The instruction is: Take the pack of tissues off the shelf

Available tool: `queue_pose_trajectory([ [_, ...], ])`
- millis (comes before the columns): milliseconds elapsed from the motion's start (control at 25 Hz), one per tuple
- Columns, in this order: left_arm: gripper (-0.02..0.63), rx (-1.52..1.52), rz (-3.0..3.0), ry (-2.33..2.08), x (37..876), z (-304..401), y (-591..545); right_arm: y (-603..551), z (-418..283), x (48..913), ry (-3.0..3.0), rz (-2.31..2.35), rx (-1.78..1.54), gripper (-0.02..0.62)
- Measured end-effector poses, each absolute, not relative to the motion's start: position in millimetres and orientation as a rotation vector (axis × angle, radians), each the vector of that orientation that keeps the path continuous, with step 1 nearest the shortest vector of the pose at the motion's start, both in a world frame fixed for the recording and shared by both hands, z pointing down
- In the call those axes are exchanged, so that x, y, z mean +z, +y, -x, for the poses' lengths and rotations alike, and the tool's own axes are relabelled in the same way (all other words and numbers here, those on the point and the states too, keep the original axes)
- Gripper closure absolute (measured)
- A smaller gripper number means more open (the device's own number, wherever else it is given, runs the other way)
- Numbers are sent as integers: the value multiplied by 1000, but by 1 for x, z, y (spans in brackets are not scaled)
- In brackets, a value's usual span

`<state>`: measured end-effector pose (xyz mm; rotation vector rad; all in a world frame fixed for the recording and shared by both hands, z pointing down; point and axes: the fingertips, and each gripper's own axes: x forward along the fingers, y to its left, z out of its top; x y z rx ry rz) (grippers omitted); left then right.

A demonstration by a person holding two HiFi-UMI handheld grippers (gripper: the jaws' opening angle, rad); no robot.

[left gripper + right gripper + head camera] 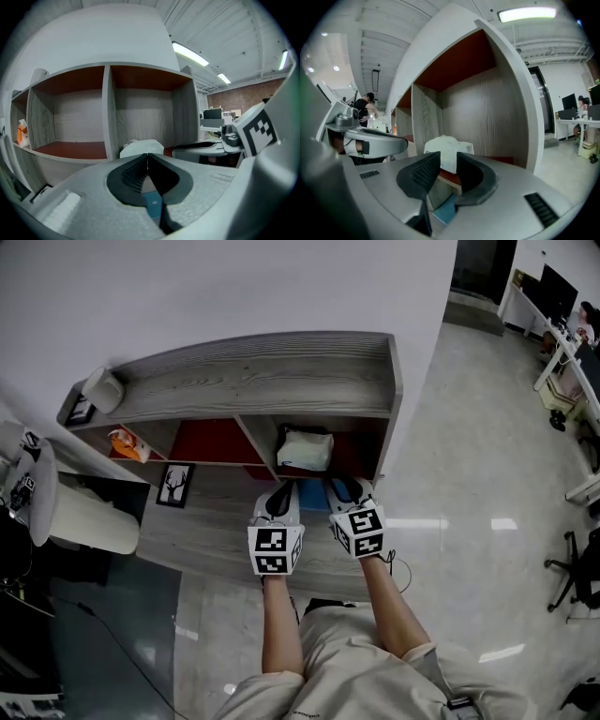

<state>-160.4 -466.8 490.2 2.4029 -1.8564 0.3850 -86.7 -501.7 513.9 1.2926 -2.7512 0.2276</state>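
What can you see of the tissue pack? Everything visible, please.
The tissue pack is a pale, whitish, soft-looking bundle in a crinkled wrap, rounded on top; no print is legible. It lies on the red floor of the shelf's right-hand compartment, close to the divider on its left. Only the shelf touches it: the right gripper, jaws apart, and the left gripper, jaws together, are both short of it.

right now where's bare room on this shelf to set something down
Bare: the middle compartment, between the bay with the tissue pack and the one with the orange packet; also most of the shelf top. Crowded: that right bay.
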Motion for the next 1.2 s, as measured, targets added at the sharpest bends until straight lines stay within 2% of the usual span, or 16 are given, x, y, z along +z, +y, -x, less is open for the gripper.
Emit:
queue_pose_trajectory([
  [680, 595, 378, -2428, -1893, 471, 165, -501, -550, 111, 518, -2661, -1234, 178, 474],
  [1000, 595, 415, -2430, -1873, 476, 162, -509, -555, 111, 518, -2612, -1240, 181, 552],
  [1200, 595, 418, -2408, -1890, 477, 168, -507, -553, 114, 518, -2626, -1225, 182, 566],
])
